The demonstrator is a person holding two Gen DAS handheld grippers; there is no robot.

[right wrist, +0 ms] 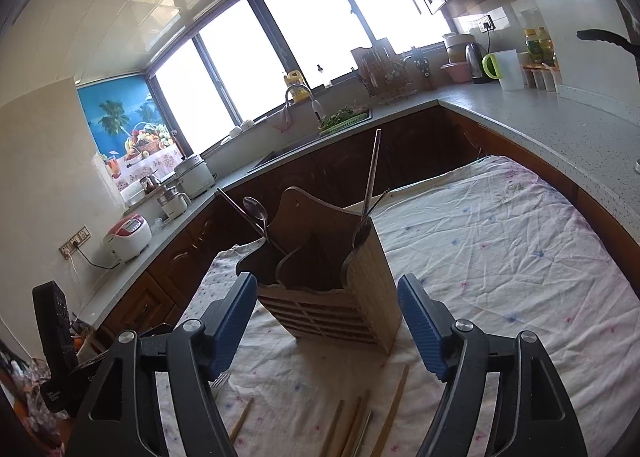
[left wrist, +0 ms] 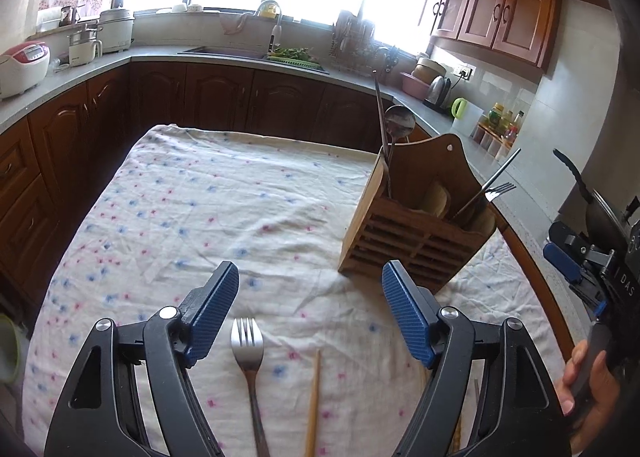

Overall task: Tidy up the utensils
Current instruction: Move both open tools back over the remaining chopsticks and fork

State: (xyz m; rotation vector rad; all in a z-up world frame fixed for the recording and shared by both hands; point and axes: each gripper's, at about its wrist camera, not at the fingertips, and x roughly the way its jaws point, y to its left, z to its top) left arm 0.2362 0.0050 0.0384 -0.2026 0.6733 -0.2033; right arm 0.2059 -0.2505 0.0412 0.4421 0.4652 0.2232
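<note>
Fork [left wrist: 248,353] between open left claw [left wrist: 310,313] pads, tines pointing away.

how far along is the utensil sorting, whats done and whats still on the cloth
Partly done. The slatted wooden utensil holder already stands loaded with a metal spoon, a metal fork and steel chopsticks. Nothing is in hand: the left gripper and right gripper are both open and empty. Left on the flowered tablecloth: a steel fork and several wooden chopsticks.
</note>
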